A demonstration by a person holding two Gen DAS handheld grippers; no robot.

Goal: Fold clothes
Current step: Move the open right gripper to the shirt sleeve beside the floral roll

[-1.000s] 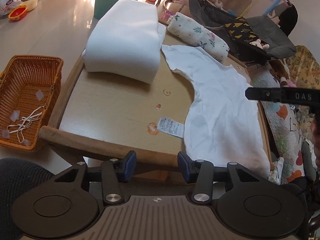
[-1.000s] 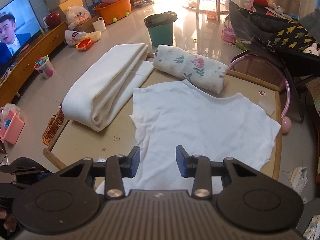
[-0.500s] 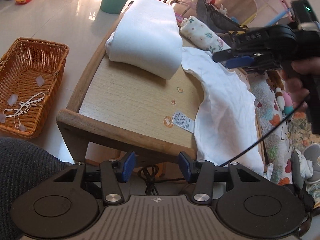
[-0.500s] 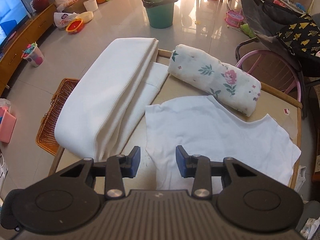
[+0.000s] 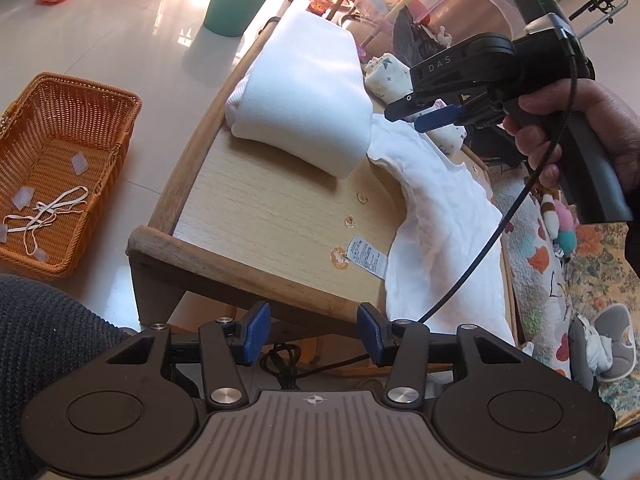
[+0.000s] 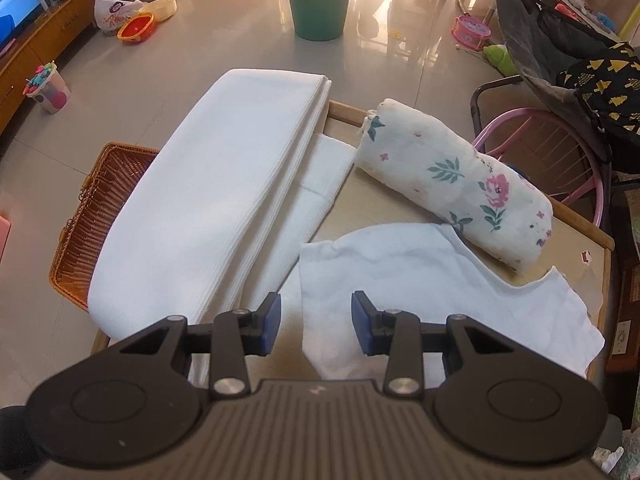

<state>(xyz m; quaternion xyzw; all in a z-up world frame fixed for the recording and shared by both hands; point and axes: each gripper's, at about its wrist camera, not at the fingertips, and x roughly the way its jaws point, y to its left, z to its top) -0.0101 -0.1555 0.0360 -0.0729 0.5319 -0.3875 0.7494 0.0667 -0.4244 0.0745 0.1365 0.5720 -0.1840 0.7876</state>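
Step in hand, as judged: reach for a first grasp; the shirt [image 6: 400, 280] is unfolded and nothing is held. It lies flat on the right half of the table [image 5: 280, 208], just beside the folded blanket [image 6: 208, 208] and touching the floral roll [image 6: 460, 184]. Long axis runs near to far, care label [image 5: 366, 256] at the near end. Right gripper [image 6: 316, 316] hangs over its far left corner, tongs apart. Left gripper [image 5: 312, 332] sits off the near edge, tongs apart. Next move calls for dropping onto an edge and pinching 1 layer.
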